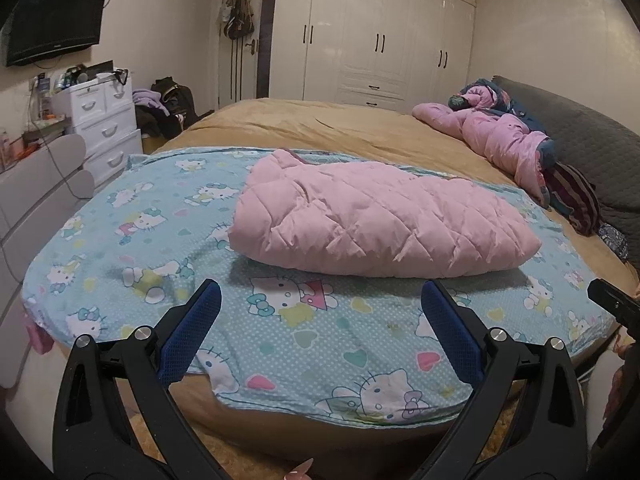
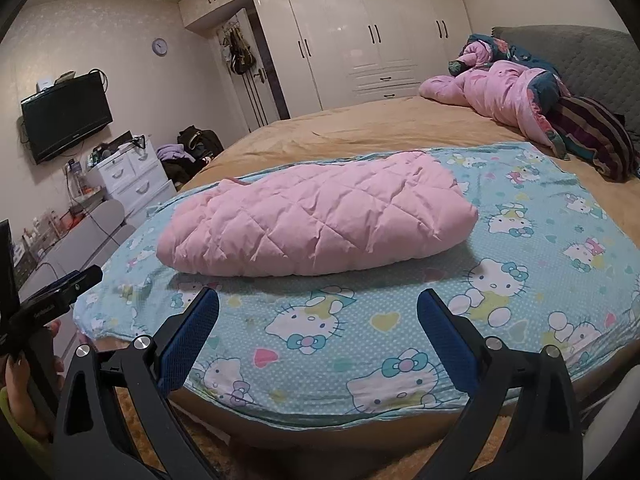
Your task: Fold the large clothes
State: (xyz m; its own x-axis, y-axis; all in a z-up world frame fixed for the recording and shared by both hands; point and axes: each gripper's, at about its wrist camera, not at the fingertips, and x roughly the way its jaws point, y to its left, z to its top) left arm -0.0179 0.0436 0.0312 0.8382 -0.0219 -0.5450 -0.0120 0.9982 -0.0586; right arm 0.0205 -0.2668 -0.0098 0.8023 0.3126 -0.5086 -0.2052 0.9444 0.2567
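Bedding first: the pink quilted jacket (image 1: 372, 220) lies folded into a thick bundle on the Hello Kitty sheet (image 1: 132, 240), which is spread over the near part of the bed (image 1: 320, 128); the jacket's near edge lies back from the sheet's front hem, leaving a broad bare strip of printed cloth in front of the jacket; to the jacket's left the sheet is also bare out to its rounded corner; to the jacket's right a narrower band of sheet remains. Behind the jacket the tan bed cover runs uncovered toward the white wardrobe (image 1: 380, 40); a crumpled pink duvet (image 1: 492, 132) is heaped behind and to the right of the jacket, against the grey headboard (image 1: 580, 140).

Left tool (image 1: 320, 300) hovers off the bed's front edge, level and pointed at the jacket, its blue-padded fingers (image 1: 192, 332) spread wide and holding nothing; right tool (image 2: 318, 304) sits in the same pose a little further to the right of the jacket's centre, fingers likewise wide apart and clear of the cloth.
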